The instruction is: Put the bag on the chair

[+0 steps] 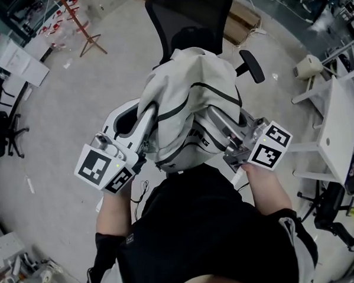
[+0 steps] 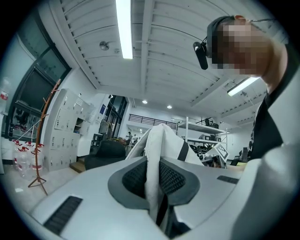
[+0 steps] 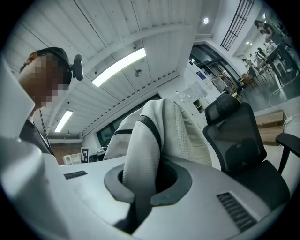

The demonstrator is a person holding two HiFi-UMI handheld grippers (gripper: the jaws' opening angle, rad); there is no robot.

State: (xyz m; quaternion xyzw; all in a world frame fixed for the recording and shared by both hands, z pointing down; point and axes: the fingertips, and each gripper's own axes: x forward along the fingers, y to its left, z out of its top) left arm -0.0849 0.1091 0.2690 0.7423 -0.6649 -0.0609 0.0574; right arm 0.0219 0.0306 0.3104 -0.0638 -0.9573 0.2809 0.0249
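The white bag hangs in the air between the two grippers, in front of the person and just before the black chair, hiding the seat from the head view. I cannot tell whether its bottom touches the seat. The left gripper has its jaws pressed tight on a white strap of the bag, edged in black, which runs up between the dark pads. The right gripper is likewise clamped on a white fold of the bag with black trim. Both grippers point upward and away from the person. The chair's backrest and one armrest show beyond the bag. A red coat stand stands on the floor well to the left, and a white table is at the right.
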